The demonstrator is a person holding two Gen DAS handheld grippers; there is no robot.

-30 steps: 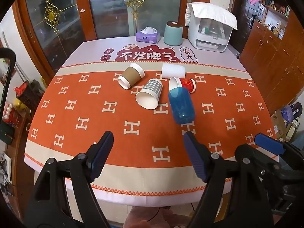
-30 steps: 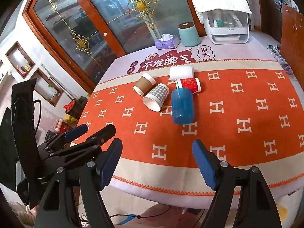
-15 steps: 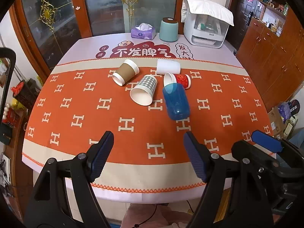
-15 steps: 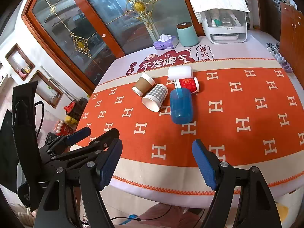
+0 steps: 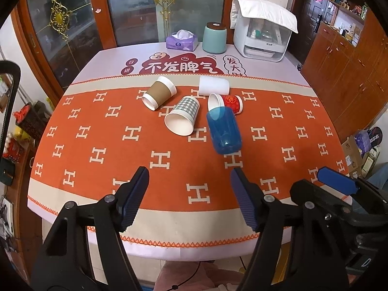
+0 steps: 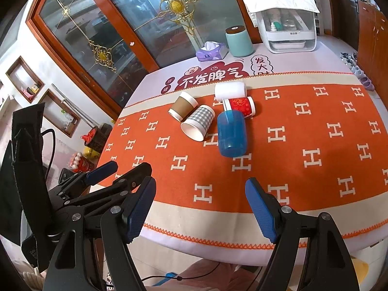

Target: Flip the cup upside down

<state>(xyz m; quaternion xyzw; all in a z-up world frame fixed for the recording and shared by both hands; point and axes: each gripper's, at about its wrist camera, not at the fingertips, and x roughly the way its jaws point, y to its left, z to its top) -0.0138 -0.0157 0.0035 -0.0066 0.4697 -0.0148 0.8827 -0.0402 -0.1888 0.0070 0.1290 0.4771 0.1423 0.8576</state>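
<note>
Orange tablecloth (image 5: 97, 145) bears five toppled cups (image 5: 224, 131); left gripper (image 5: 189, 194) and right gripper (image 6: 200, 206) gape wide, empty.

The left wrist view looked forward between the left gripper (image 5: 189, 194) fingers, from just off the near edge of the table (image 5: 97, 55) and above it, facing the far glass doors (image 5: 135, 7). The right wrist view looked out between the right gripper (image 6: 200, 206) fingers from the same near edge, set further right and turned leftward, so the left gripper (image 6: 106, 169) showed at its lower left. Both stood well back from the cups (image 5: 224, 131) (image 6: 231, 137), and both shared the whole tabletop and the doors (image 6: 121, 24).
</note>
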